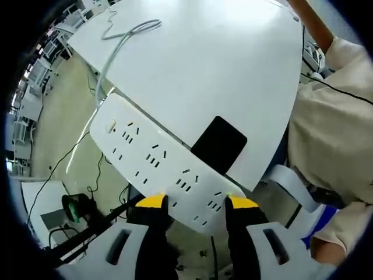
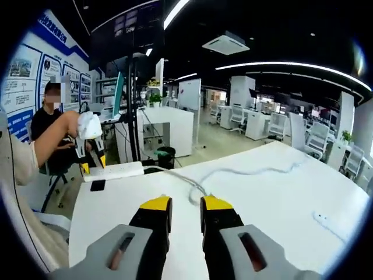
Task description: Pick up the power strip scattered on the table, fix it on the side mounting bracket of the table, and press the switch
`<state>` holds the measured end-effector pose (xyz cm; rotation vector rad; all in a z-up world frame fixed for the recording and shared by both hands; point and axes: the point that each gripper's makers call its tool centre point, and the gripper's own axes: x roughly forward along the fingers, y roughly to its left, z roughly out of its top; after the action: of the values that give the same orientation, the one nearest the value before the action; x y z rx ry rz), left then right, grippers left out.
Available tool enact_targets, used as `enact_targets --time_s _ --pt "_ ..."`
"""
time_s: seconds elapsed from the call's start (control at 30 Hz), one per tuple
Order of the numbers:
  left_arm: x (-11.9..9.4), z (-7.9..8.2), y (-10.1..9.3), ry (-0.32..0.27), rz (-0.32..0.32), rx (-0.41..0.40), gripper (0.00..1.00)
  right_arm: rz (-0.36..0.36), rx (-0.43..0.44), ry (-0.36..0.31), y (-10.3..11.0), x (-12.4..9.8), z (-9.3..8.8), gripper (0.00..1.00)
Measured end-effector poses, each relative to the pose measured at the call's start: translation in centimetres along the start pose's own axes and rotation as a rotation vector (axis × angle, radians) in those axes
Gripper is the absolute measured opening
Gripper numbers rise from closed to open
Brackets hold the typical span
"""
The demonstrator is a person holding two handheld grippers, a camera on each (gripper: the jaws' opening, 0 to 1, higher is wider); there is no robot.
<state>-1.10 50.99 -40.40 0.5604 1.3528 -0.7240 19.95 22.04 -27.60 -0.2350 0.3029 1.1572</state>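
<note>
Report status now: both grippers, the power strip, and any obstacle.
Left gripper shut on power strip at table edge. Right gripper nearly shut, empty, over the table. Black bracket just behind the strip; cable trailing across tabletop.

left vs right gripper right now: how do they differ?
The left gripper has its jaws spread around the white power strip at the table edge; the right gripper has its jaws nearly together, holding nothing. The left sits at the edge by the black bracket; the right hovers above the tabletop. Both have yellow-tipped black jaws.
</note>
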Motion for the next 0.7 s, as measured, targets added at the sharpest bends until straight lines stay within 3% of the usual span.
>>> enact_targets --time_s 0.27,0.7 --pt "0.0 0.6 -0.9 -0.001 0.002 0.0 0.43 -0.082 0.048 -0.029 -2.3 -4.3 -1.8 0.17" --pt "0.1 -0.3 1.3 -0.004 -0.004 -0.002 0.43 -0.259 0.156 -0.108 -5.7 -11.5 -5.1 0.18"
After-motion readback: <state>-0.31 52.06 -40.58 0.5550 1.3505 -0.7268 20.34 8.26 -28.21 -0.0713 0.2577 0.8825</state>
